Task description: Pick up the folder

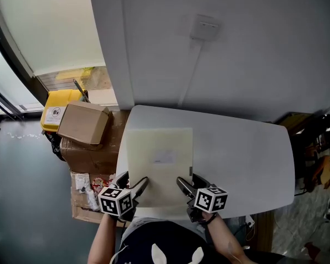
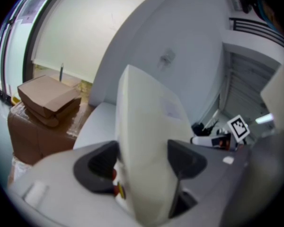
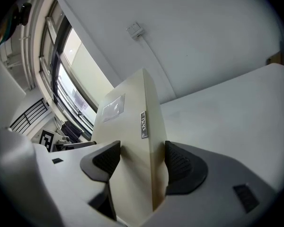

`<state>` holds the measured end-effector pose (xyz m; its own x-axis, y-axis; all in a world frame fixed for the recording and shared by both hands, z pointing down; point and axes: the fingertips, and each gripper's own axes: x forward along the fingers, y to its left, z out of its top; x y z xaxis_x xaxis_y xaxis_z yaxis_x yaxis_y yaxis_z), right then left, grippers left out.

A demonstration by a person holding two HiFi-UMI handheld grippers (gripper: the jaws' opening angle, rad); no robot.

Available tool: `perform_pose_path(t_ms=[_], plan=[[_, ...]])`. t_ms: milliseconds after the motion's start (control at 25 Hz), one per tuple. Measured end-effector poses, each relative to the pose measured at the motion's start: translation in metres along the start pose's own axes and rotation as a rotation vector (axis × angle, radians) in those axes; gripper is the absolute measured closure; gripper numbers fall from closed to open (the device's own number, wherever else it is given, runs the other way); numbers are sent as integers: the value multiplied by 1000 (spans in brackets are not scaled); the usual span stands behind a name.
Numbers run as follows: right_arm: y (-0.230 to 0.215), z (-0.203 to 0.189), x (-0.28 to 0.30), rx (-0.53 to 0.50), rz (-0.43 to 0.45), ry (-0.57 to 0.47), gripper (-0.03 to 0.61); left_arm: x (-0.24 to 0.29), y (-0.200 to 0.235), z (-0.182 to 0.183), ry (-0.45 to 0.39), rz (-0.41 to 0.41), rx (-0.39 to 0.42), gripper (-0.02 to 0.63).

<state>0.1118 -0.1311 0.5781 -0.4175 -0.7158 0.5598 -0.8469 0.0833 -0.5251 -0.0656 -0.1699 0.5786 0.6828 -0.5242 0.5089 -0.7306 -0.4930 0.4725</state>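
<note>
Head view, from the left: brown boxes [image 1: 83,122] are stacked on the floor beside the white bench [image 1: 242,158]. The left gripper [image 1: 135,179] reaches over the bench's near edge and bites the near left corner of the folder [image 1: 159,164]. The pale cream folder sits over the left half of the bench, with a small label [image 1: 164,157] on its cover. I cannot tell whether it touches the bench. The right gripper [image 1: 188,180] holds the near right corner.

Left gripper view shows the folder [image 2: 146,141] filling the gap, both dark pads [image 2: 185,159] pressed against its faces. Right gripper view shows the same: the pads [image 3: 180,163] clamp the folder [image 3: 132,141] by its thick edge, with the bench [image 3: 227,112] to the right.
</note>
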Motion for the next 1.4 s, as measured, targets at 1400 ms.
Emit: perform_pose_path(t_ms=[1400], plan=[[40, 14, -88, -130, 49, -148, 290, -72, -71, 11, -229, 22, 43, 287]])
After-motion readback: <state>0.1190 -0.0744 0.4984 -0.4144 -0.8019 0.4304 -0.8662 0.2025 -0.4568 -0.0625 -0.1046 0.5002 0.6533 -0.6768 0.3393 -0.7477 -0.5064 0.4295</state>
